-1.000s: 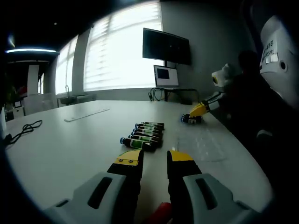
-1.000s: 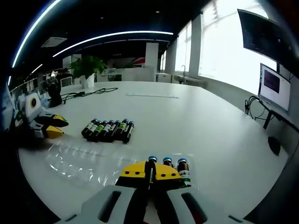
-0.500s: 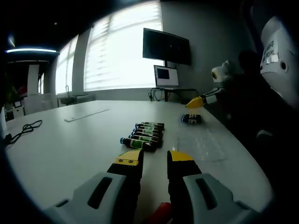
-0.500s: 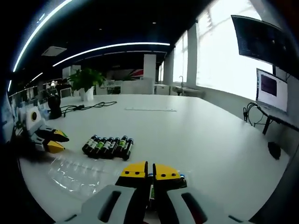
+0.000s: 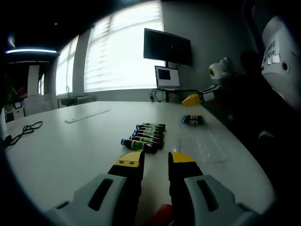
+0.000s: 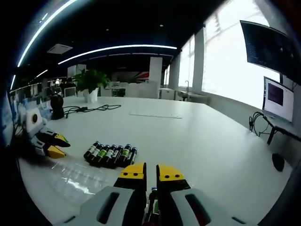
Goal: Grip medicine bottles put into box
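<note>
Where the clear plastic tray [image 5: 203, 143] lies on the white table [image 5: 70, 141], the left gripper view shows its moulded slots near the gripper as bare, with a small cluster of placed bottles [image 5: 193, 119] at its far end. In the right gripper view the same tray [image 6: 77, 176] appears as a faint transparent sheet just ahead of that gripper's jaws, and one dark bottle neck [image 6: 153, 195] is visible low between them; whether it stands in the tray or is gripped cannot be told.

A row of loose medicine bottles [image 5: 146, 136] lies on its side on the table, bottles touching one another, just beside the tray. The right gripper view shows the same row [image 6: 110, 154], dark bodies with green labels.

The left gripper [image 5: 155, 161] sits low over the table, level, jaws parted with a clear gap and nothing between them; the row of bottles lies just beyond its tips. In the right gripper view it [image 6: 55, 145] appears at the tray's far edge, jaws apart.

The right gripper [image 6: 151, 173] has its jaws drawn close with a narrow gap. In the left gripper view it [image 5: 192, 99] is raised above the placed cluster, clear of the table.

A cable [image 5: 23, 131] lies on the table well apart.
</note>
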The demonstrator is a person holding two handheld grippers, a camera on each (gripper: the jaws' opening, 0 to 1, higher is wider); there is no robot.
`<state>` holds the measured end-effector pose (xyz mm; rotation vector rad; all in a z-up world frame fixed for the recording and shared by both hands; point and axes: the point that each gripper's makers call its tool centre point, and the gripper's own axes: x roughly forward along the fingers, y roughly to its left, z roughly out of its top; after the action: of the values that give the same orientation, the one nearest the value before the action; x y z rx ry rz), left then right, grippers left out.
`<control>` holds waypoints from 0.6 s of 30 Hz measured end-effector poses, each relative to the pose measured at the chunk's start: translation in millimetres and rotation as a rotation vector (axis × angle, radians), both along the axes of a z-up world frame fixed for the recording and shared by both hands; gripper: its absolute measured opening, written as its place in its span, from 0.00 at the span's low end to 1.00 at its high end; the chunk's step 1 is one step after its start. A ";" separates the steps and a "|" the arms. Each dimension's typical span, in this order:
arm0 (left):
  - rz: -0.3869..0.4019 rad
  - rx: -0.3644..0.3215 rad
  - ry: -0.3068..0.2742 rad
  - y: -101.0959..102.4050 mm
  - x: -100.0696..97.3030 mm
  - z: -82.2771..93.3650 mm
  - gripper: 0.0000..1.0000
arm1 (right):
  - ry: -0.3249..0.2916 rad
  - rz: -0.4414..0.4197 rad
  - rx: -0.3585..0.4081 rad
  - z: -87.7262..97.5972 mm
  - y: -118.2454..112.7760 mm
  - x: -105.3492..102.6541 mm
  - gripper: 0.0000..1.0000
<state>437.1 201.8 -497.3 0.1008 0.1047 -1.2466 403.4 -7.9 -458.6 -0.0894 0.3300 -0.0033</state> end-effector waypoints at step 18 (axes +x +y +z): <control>0.000 -0.001 0.000 1.2 0.2 0.1 0.14 | -0.018 0.054 0.039 4.4 12.2 39.6 0.03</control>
<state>437.4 203.0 -497.2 0.1000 0.1043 -1.2469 443.0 4.3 -454.2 -0.0597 0.3095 0.0556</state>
